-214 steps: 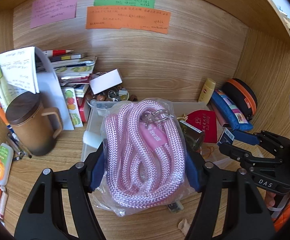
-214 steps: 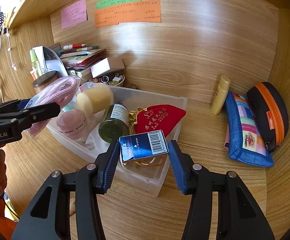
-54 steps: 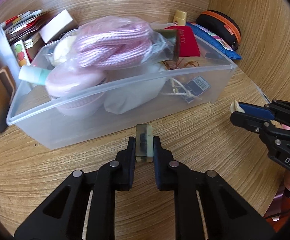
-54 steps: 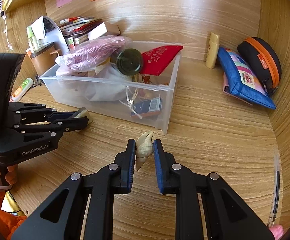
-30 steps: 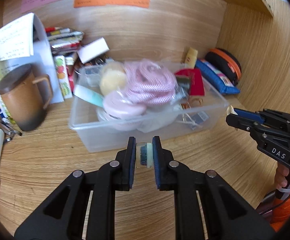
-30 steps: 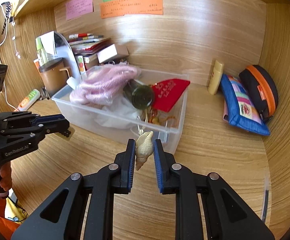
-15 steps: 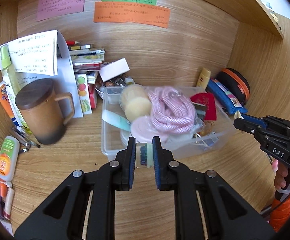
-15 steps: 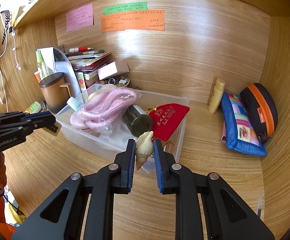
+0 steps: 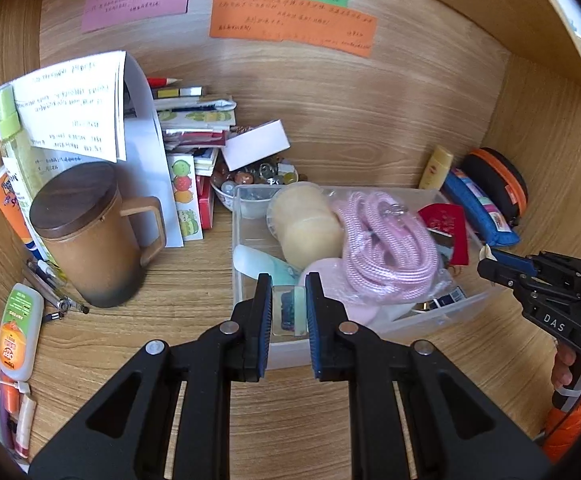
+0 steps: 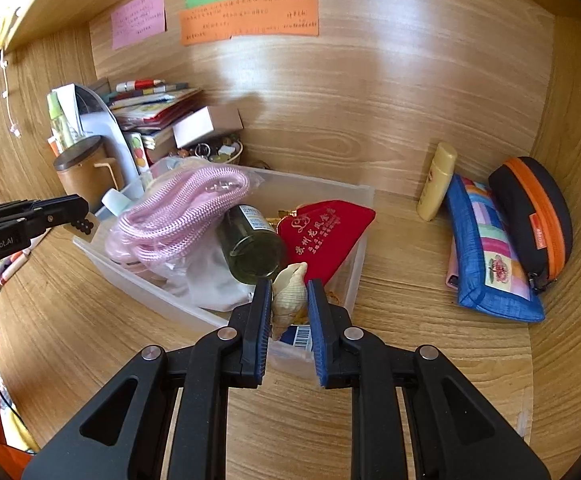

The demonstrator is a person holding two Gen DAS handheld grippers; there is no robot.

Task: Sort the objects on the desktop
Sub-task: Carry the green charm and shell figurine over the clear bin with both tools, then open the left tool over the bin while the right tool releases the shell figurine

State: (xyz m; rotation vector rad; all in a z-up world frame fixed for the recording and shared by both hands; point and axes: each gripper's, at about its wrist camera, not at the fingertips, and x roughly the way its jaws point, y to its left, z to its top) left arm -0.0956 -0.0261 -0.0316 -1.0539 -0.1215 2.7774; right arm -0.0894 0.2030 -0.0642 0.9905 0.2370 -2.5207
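A clear plastic bin [image 9: 239, 216] [image 10: 360, 236] stands on the wooden desk, holding a pink rope [image 9: 386, 240] [image 10: 182, 208], a green bottle [image 10: 250, 248], a red pouch [image 10: 322, 232], a pale round jar [image 9: 306, 224] and other small items. My left gripper [image 9: 288, 308] is shut on a small clear block with a dark inset [image 9: 288, 312], held above the bin's near edge. My right gripper [image 10: 289, 300] is shut on a cream seashell [image 10: 288, 294], held above the bin's near right corner. Each gripper shows in the other view: the right gripper [image 9: 486, 258], the left gripper [image 10: 84, 220].
A brown lidded mug [image 9: 86, 236], stacked books [image 9: 194, 120], a white box [image 9: 256, 150], a bowl of trinkets [image 9: 258, 176] and papers stand at back left. A yellow tube [image 10: 436, 180], blue pouch [image 10: 486, 248] and orange-black case [image 10: 534, 216] lie at right. Tubes and pens [image 9: 18, 328] lie at far left.
Both grippers have moved forward and up over the bin, still holding the clear block and the shell. The bin now sits closer under the fingertips.
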